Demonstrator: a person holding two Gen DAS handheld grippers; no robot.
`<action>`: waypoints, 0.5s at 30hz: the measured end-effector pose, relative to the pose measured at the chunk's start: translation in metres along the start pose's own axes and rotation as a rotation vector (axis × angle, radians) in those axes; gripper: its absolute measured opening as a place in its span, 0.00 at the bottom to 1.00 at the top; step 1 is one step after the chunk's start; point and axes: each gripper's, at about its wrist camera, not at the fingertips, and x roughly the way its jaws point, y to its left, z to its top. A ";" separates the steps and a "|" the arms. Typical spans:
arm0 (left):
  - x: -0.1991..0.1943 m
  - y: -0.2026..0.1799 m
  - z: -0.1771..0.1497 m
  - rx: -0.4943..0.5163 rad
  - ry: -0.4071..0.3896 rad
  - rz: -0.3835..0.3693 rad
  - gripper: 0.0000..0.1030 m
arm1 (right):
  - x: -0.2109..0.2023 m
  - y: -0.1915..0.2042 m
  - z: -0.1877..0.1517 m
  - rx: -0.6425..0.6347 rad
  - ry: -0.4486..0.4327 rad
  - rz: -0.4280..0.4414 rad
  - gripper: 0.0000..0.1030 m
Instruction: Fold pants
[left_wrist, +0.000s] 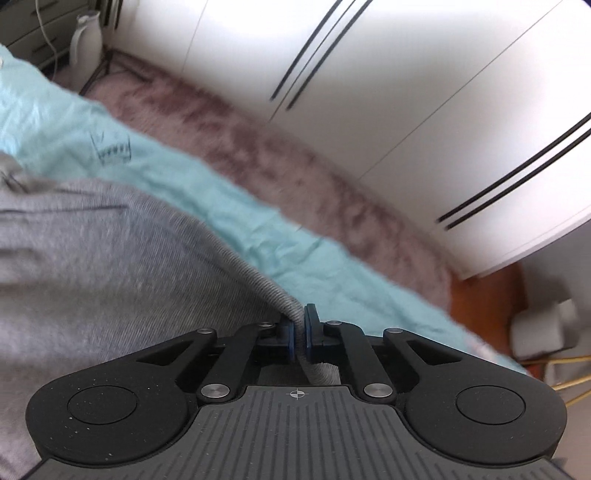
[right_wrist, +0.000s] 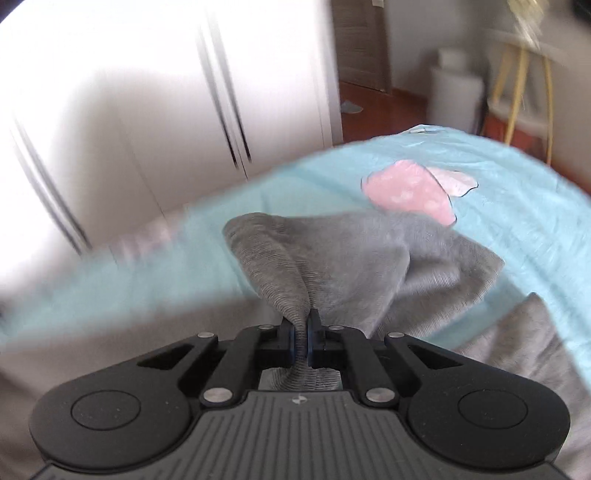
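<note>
We have both claws clamped on the grey pants (left_wrist: 96, 258), which lie on the turquoise bedsheet (left_wrist: 236, 206): the left gripper (left_wrist: 299, 332) pinches a ribbed edge between its blue pads, the right gripper (right_wrist: 303, 338) nips a gathered fold of the same ribbed cloth. We judge this fabric soft, light and limp, a knit that sags wherever it is not held, so the ribbed hems are the sensible places to hold, thick enough not to slip out. Beside the pants on the sheet, in the right wrist view, sits a pink printed patch (right_wrist: 406, 192). The sheet's edge runs close to the pants on the left gripper's side, with a mauve rug (left_wrist: 295, 155) beyond and the white wardrobe (left_wrist: 406, 92) past that. We reckon there is more open sheet beyond the pants toward the pink patch
</note>
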 end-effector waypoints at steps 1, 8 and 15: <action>-0.016 -0.002 0.001 0.004 -0.016 -0.032 0.07 | -0.009 -0.008 0.013 0.072 -0.021 0.033 0.05; -0.170 0.023 -0.065 0.091 -0.181 -0.243 0.07 | -0.113 -0.092 0.039 0.444 -0.198 0.304 0.05; -0.167 0.121 -0.220 0.018 -0.027 -0.119 0.10 | -0.113 -0.166 -0.068 0.480 0.003 0.080 0.05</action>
